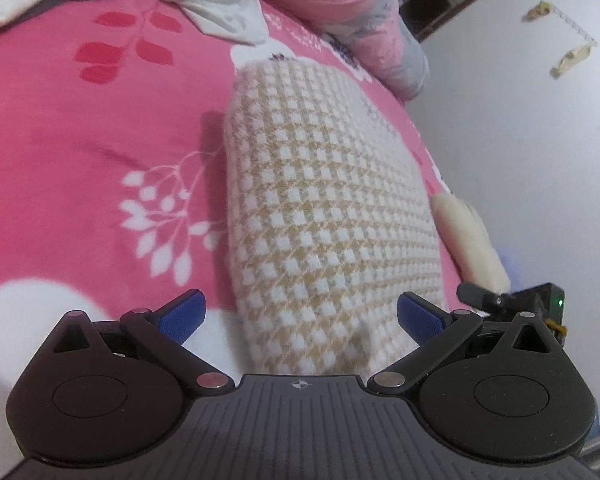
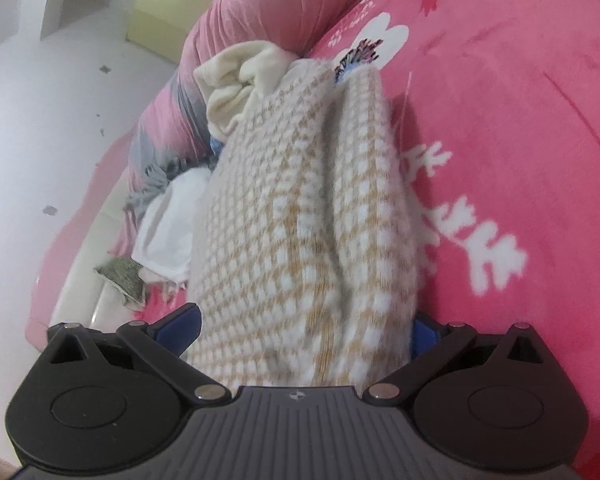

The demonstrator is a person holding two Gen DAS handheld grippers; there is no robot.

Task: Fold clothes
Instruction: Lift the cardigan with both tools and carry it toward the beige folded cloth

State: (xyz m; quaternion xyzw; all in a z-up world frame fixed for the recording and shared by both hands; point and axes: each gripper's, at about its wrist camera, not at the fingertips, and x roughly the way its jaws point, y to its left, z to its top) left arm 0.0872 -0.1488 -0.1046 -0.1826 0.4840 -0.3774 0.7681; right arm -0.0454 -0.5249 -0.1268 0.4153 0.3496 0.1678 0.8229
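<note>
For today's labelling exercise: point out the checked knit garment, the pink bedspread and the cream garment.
checked knit garment (image 1: pixel 332 208): left wrist view, middle of its top face.
pink bedspread (image 1: pixel 100 128): left wrist view, bare area left of the knit.
cream garment (image 2: pixel 240 80): right wrist view, bunched folds.

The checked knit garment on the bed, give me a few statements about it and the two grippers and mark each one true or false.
1. The checked knit garment lies on a pink bedspread with a white leaf print. True.
2. The left gripper has its fingers pressed together. False: they stand wide apart, with the garment's near end between them.
3. The garment is plain blue. False: it is a beige and white check.
4. In the right wrist view, the right gripper has garment fabric filling the gap between its fingers. True.
5. A cream cloth shows past the far end of the garment in the right wrist view. True.
</note>
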